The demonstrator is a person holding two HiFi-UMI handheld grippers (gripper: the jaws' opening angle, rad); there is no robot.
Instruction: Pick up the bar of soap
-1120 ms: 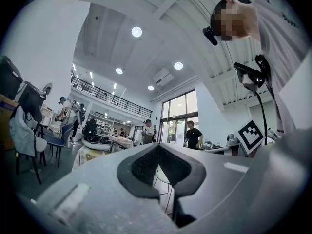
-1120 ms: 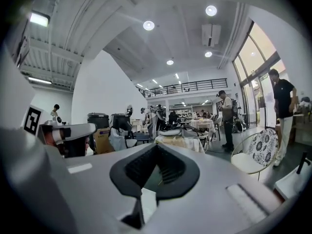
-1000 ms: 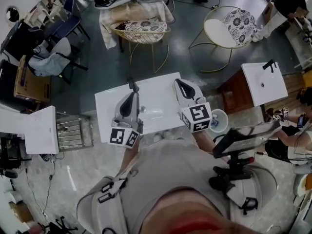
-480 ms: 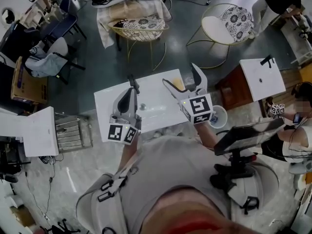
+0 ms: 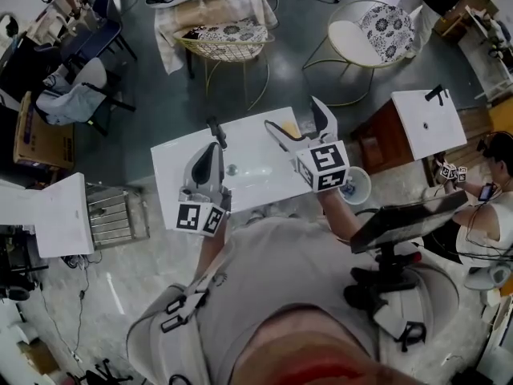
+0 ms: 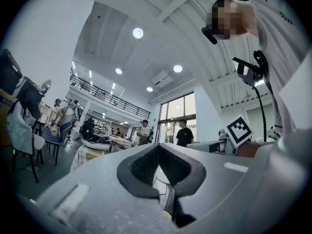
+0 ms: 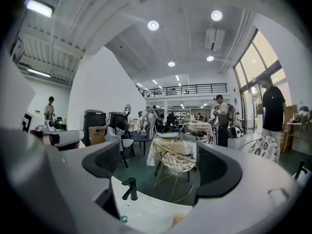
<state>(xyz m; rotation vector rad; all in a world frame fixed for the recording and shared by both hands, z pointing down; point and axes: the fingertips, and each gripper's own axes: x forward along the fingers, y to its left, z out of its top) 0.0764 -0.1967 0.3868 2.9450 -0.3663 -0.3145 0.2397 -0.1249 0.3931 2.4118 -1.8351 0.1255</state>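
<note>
Right gripper (image 5: 293,115) has spread since 1 s ago: its 2 jaws, then pressed together, are opening and stand at their widest, and it has moved toward the basin's far right corner. 1 bar of soap (image 5: 290,129), yellowish, lies on that corner of the white washbasin (image 5: 180,167). Seen from the head cam it sits between the 2 open jaws. The right gripper view shows it low at the frame's bottom edge, with neither pad touching it, so the gripper grasps nothing.

On the same basin are 1 black tap (image 5: 214,131) at the far edge and 1 drain (image 5: 232,169) near the middle. The left gripper (image 5: 213,147) hangs over the basin's near left part, beside the drain. Its jaws are clenched tip to tip w/ nothing in them.

There are 2 grippers in all, each w/ 1 marker cube. Beyond the basin, on the dark floor, stand 2 gold wire-frame chairs (image 5: 228,42) w/ patterned cushions. A 2nd white basin unit (image 5: 425,127) is well apart at right.
</note>
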